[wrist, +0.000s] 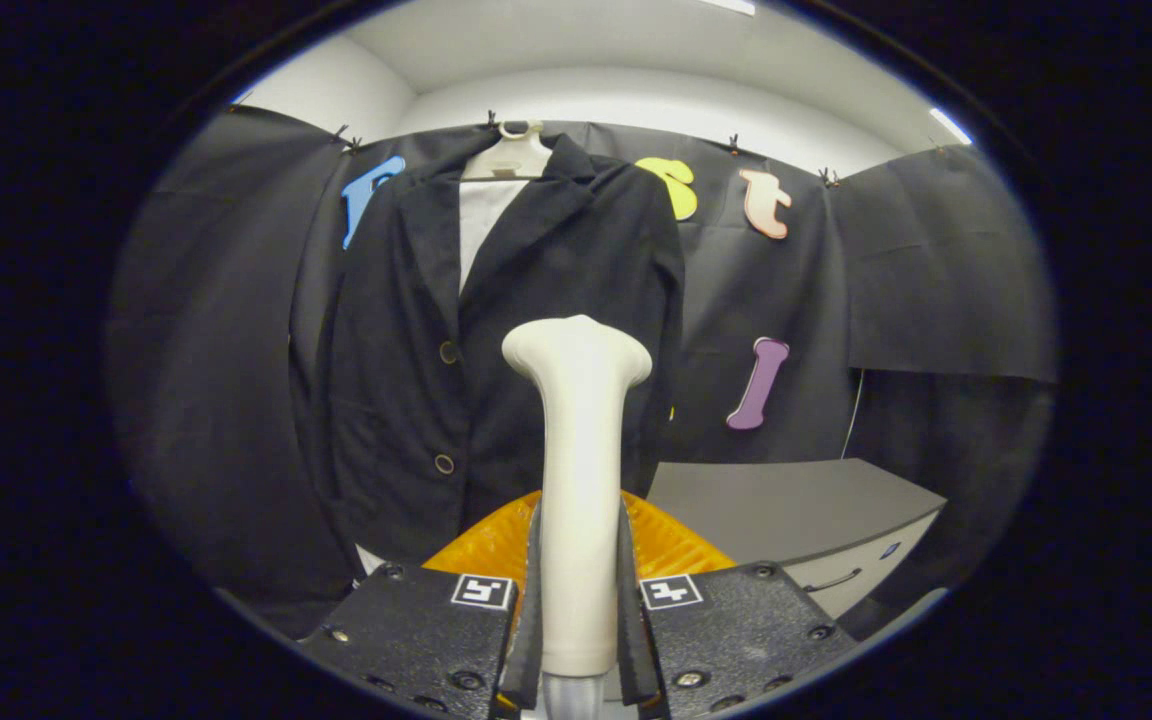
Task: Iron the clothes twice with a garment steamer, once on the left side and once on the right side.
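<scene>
The gripper [577, 600] has its fingers [528, 610] closed on the handle of the steamer [576, 480], which stands upright between them. Beyond the steamer's head, a dark jacket [496, 340] hangs on a hanger [511, 155]; a grey desk [796, 510] sits right of the jacket.

Black cloth wall [936, 270] clipped up, white ceiling [636, 60] with strip lights, grey drawer cabinet [816, 520] lower right.

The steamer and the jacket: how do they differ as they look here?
The steamer is pale, smooth and rigid; the jacket is dark, soft cloth with buttons. The steamer stands upright, clamped between the gripper fingers; the jacket hangs from a hanger on the booth wall, beyond the fingers. The steamer looks narrow, the jacket broad. Both are upright, the steamer's head facing the jacket.
</scene>
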Demonstrator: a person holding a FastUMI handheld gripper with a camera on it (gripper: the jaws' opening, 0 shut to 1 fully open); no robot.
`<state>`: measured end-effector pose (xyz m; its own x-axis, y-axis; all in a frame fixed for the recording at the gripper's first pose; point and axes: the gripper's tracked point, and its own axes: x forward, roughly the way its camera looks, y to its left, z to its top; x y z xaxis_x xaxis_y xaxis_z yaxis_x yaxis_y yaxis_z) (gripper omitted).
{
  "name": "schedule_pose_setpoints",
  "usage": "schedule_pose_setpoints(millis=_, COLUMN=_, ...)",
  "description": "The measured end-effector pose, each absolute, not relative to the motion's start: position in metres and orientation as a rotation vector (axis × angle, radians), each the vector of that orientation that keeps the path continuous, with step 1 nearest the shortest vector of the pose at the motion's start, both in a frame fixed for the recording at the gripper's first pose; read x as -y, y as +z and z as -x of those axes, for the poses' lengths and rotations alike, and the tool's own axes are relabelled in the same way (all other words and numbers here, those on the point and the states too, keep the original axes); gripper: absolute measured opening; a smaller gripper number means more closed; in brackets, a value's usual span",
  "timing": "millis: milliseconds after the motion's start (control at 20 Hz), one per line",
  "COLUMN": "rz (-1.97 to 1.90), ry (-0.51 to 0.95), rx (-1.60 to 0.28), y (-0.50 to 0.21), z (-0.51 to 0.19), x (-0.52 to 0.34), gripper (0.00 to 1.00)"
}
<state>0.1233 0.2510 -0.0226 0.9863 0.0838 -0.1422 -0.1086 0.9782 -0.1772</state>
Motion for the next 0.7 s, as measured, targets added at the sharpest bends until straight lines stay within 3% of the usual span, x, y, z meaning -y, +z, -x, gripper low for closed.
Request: schedule_pose_setpoints(millis=700, rz=0.287, ry=0.109, rx=-0.396, y=-0.175, z=-0.085, x=-0.234, gripper=0.33)
